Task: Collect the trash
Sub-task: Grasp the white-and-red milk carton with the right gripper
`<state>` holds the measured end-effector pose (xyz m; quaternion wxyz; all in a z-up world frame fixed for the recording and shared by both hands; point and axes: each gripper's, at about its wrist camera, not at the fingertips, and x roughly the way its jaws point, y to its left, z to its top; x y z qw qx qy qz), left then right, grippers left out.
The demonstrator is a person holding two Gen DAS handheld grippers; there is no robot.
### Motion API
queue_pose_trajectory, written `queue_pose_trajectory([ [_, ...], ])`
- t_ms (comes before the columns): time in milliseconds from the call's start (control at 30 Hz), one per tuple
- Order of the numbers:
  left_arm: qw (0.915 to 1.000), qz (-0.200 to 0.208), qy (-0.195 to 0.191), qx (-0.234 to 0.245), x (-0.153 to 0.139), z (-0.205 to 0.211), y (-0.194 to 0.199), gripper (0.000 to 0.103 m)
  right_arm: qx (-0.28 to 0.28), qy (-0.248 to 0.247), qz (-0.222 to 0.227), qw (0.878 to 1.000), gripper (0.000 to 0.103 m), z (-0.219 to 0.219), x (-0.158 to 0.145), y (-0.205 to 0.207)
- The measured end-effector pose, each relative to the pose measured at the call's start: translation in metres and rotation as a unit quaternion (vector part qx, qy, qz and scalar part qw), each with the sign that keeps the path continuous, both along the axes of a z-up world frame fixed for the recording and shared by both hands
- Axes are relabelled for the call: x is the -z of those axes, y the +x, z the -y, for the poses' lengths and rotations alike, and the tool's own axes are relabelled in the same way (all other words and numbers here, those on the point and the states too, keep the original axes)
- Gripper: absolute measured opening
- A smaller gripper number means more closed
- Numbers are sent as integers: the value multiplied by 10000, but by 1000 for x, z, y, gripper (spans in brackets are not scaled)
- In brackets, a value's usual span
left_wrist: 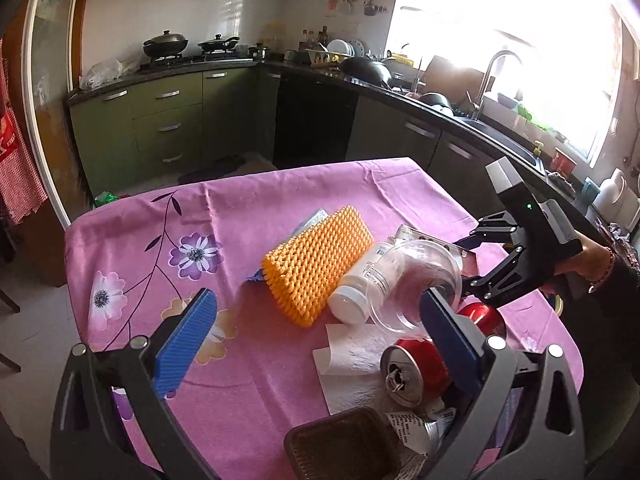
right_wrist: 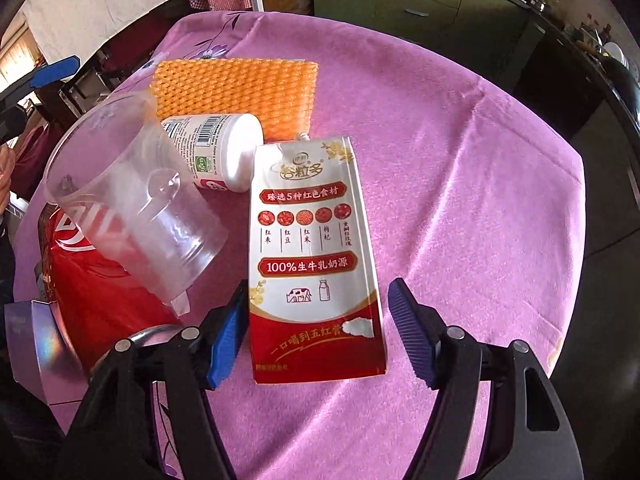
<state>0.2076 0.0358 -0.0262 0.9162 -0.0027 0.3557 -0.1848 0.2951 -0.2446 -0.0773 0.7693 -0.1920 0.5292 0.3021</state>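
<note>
A clear cup (right_wrist: 132, 196) lies tipped over a red can (right_wrist: 92, 280), blurring most of the can's print, and it hides part of the white bottle (right_wrist: 216, 148); the orange mesh (right_wrist: 236, 92) lies beyond. The carton (right_wrist: 316, 256) lies flat on the pink cloth (right_wrist: 460, 200), its near end between the right gripper (right_wrist: 316, 332)'s pads, which stand apart and grip nothing. The left gripper (left_wrist: 320, 344) hangs wide open and empty over a tissue (left_wrist: 360, 364), beside a dented can (left_wrist: 416, 372). A basket (left_wrist: 344, 444) is cut off below.

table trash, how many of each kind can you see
red cans: 2
clear plastic cup: 1
white bottle: 1
milk carton: 1
orange foam net: 1
paper napkin: 1
squeezed tube: 1
total: 8
</note>
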Motion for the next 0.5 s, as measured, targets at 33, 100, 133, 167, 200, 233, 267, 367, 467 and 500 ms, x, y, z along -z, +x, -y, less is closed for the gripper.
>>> queue_pose_trajectory([
  [33,10000,-9,23,13,1,2,0,96,-1,2,9,10000,69,0,0,0],
  [100,10000,-6,75,35,2,5,0,96,11,-2,10,10000,69,0,-1,-1],
  [133,9999,-4,105,57,3,6,-1,96,13,-13,15,10000,68,0,-1,-1],
  [167,9999,2,117,72,3,7,-2,96,15,-19,17,10000,68,0,0,-1],
  [200,9999,7,120,78,3,8,-2,96,17,-24,21,10000,68,-1,0,-1],
  [233,9999,8,122,95,3,9,-2,96,21,-34,34,10000,68,0,0,-1],
  [267,9999,10,125,111,3,10,-3,96,19,-39,36,10000,68,0,-1,-1],
  [367,9998,12,149,120,3,11,-3,96,23,-51,49,10000,67,-1,0,-1],
  [467,9998,-25,136,122,5,11,-2,96,9,-55,26,10000,62,-1,1,-1],
  [500,9998,-31,137,121,5,11,-2,96,4,-50,29,10000,62,-1,1,-1],
])
